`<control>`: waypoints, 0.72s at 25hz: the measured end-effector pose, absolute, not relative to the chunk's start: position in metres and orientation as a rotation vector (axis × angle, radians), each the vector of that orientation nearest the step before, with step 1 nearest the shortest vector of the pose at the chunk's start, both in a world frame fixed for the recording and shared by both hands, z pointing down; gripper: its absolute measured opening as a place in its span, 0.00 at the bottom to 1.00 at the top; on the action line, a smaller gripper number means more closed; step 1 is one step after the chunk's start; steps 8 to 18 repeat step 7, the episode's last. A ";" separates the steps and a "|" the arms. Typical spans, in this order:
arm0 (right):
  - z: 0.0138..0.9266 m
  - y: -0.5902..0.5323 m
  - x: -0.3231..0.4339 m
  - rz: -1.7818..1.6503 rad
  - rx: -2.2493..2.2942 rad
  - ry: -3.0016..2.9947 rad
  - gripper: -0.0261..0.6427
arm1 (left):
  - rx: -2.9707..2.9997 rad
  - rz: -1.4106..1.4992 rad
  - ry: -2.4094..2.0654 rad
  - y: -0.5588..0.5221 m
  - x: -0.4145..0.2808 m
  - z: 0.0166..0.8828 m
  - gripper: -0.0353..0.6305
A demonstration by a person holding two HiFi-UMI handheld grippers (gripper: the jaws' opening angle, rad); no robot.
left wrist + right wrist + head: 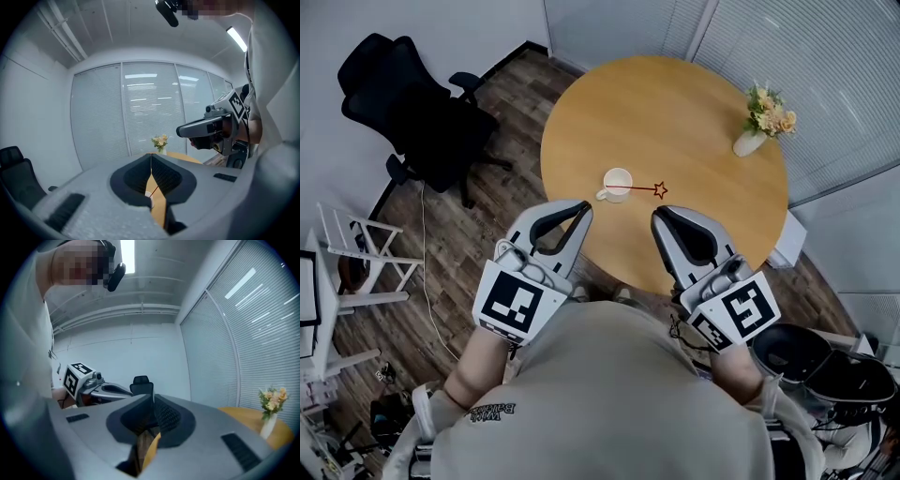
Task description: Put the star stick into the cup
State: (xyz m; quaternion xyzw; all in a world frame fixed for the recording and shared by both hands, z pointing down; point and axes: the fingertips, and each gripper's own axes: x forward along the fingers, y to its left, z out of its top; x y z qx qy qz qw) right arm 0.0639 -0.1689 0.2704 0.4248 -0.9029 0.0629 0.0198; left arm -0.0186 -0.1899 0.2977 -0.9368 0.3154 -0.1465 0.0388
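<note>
Jaws shut and empty on left hand-held gripper (581,211) and right hand-held gripper (659,217), both short of bench (581,112). Star stick (642,190) lying on bench, one end meeting cup (617,183). Risks knocking the light cup when pinching so thin a stick.

Bright, even indoor light; a ceiling strip lamp (127,254) glares above the right gripper (153,397). Both gripper views bend strongly and darken at their round edges; shadows are soft.
</note>
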 end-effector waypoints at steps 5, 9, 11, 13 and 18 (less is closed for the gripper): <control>0.271 -0.175 0.066 0.237 1.329 -2.817 0.10 | -2.891 -0.454 0.988 -0.192 -0.020 0.298 0.09; 0.270 -0.177 0.065 0.230 1.334 -2.818 0.10 | -2.887 -0.460 0.987 -0.194 -0.022 0.299 0.09; 0.270 -0.177 0.065 0.230 1.334 -2.818 0.10 | -2.887 -0.460 0.987 -0.194 -0.022 0.299 0.09; 0.270 -0.177 0.065 0.230 1.334 -2.818 0.10 | -2.887 -0.460 0.987 -0.194 -0.022 0.299 0.09; 0.270 -0.177 0.065 0.230 1.334 -2.818 0.10 | -2.887 -0.460 0.987 -0.194 -0.022 0.299 0.09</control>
